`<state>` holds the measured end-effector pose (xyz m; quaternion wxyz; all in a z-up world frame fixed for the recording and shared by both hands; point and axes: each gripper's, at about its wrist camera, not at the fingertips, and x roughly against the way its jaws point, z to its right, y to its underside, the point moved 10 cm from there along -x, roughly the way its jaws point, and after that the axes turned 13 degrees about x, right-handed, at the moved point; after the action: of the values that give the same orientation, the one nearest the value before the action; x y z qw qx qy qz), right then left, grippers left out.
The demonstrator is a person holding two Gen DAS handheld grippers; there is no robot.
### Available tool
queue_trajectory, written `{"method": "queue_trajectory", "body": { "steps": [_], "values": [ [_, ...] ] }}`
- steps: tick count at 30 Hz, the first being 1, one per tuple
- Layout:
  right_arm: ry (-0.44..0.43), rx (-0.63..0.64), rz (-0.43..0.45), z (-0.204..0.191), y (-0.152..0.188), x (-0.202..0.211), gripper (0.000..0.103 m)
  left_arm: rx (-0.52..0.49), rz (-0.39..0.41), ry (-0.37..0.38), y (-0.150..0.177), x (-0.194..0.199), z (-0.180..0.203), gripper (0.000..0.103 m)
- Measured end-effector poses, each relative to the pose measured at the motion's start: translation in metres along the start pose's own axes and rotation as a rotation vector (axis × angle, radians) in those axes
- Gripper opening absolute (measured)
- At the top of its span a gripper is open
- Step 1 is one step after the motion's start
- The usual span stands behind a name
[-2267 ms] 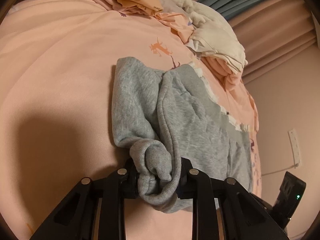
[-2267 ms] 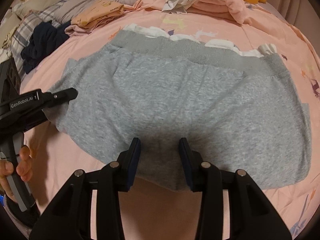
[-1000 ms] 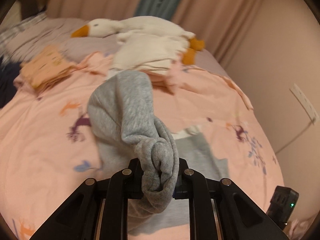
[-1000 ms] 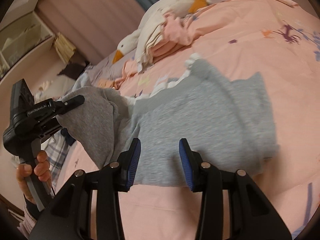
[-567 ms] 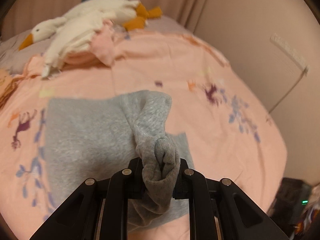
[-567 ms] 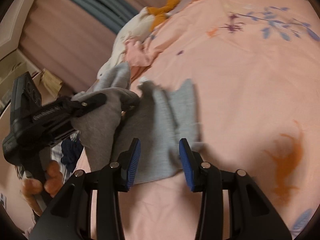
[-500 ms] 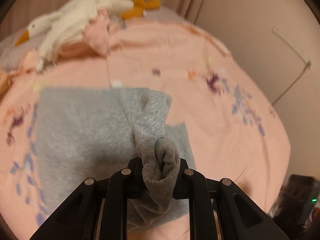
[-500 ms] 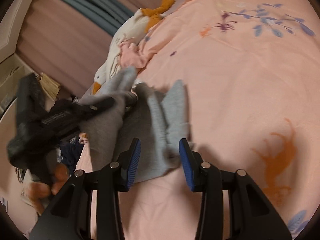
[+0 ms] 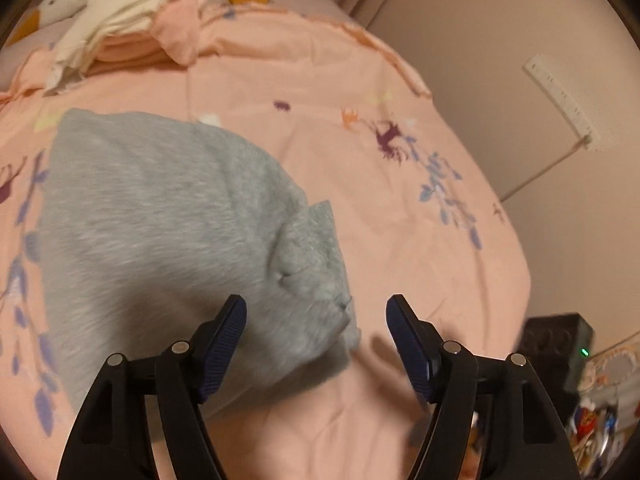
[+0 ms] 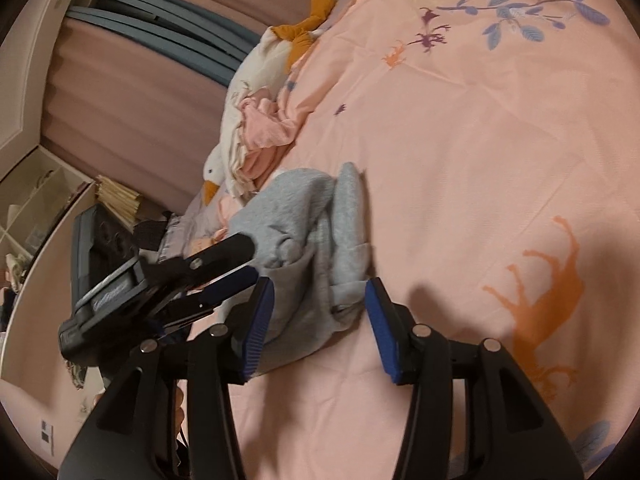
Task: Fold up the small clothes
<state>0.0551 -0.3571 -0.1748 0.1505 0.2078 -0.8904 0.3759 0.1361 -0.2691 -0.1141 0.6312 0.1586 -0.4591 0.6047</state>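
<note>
Grey garment lying folded on the pink bedspread, with both grippers' jaws opening above it.

The grey garment (image 9: 160, 220) rests doubled over on the pink printed bedspread (image 9: 400, 208), its bunched corner toward the left gripper (image 9: 316, 312), whose jaws are opening and stand wide, the pads clear of the cloth. In the right wrist view the right gripper (image 10: 318, 300) hangs low over the garment's near edge (image 10: 320, 240); its jaws are opening, with a fold of cloth lying between them but not pressed by either blue pad. The left gripper (image 10: 244, 260) appears there just beside the garment's left side. A white plush goose (image 10: 240, 128) and a pile of pale clothes (image 9: 132, 24) lie farther up the bed.
</note>
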Motion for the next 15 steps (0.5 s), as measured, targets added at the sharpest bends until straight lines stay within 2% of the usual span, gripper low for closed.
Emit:
{"method": "queue_trajectory", "body": {
  "steps": [2, 5, 7, 9, 14, 15],
  "values": [
    [-0.039, -0.003, -0.006, -0.009, 0.001, -0.001, 0.055, 0.015, 0.042, 0.0, 0.001, 0.021, -0.014, 0.072],
    [-0.089, -0.012, -0.028, -0.021, 0.002, -0.009, 0.056, 0.035, 0.135, -0.1, -0.001, 0.049, -0.055, 0.072],
    [-0.111, -0.004, -0.044, -0.03, 0.0, -0.017, 0.056, 0.068, 0.152, -0.132, 0.003, 0.061, -0.079, 0.072],
    [-0.105, 0.019, -0.067, -0.038, -0.001, -0.029, 0.056, 0.122, 0.151, -0.16, 0.013, 0.069, -0.109, 0.072],
    [0.002, 0.039, -0.157, -0.035, -0.006, -0.075, 0.055, 0.241, 0.123, -0.177, 0.038, 0.076, -0.158, 0.072],
    [0.022, 0.029, -0.183, -0.032, -0.005, -0.084, 0.041, 0.262, 0.111, -0.171, 0.044, 0.076, -0.164, 0.072]
  ]
}}
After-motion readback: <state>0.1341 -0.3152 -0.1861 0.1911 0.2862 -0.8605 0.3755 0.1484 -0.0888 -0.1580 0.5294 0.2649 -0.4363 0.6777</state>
